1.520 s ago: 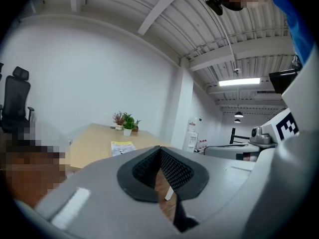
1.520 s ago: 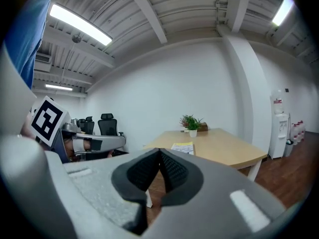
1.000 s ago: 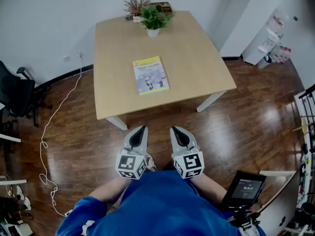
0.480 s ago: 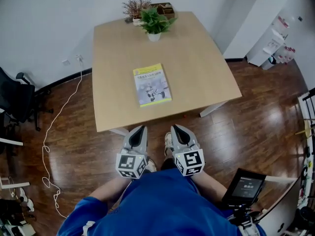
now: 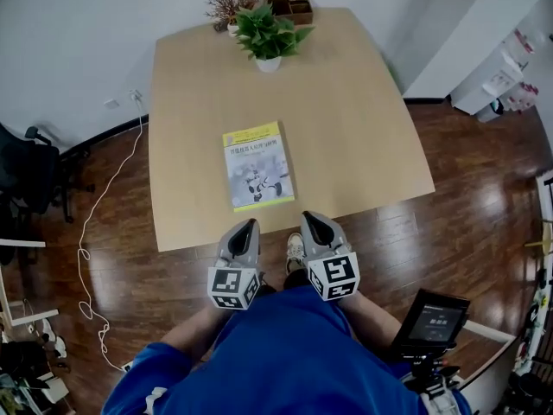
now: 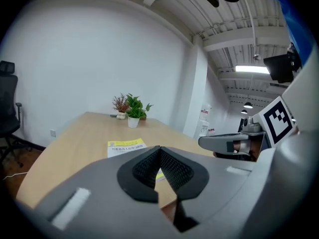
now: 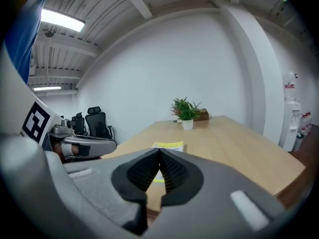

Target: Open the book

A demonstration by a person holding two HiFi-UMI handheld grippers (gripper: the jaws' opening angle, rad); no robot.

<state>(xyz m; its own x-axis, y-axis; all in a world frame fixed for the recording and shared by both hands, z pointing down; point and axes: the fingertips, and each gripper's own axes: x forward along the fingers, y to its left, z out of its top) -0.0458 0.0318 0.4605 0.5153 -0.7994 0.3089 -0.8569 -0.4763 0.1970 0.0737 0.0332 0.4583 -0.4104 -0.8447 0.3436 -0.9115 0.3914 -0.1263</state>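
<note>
A closed book [image 5: 256,164] with a yellow and white cover lies flat on the wooden table [image 5: 346,128], toward its near edge. It also shows in the left gripper view [image 6: 125,146] and in the right gripper view [image 7: 168,146]. My left gripper [image 5: 248,226] hangs shut and empty just short of the table's near edge, below the book. My right gripper [image 5: 311,220] is beside it, also shut with nothing between its tips. In each gripper view the black ribbed pads meet at the tip: left gripper [image 6: 159,148], right gripper [image 7: 159,152].
A potted green plant [image 5: 268,35], a dried plant [image 5: 228,3] and a small brown box [image 5: 289,5] stand at the table's far edge. A black office chair [image 5: 24,175] and a white cable [image 5: 95,223] are on the wooden floor at left. A tablet [image 5: 430,322] sits lower right.
The table and book have drawn nearer in the head view. Both grippers, side by side and shut throughout, have come up to the table's near edge.
</note>
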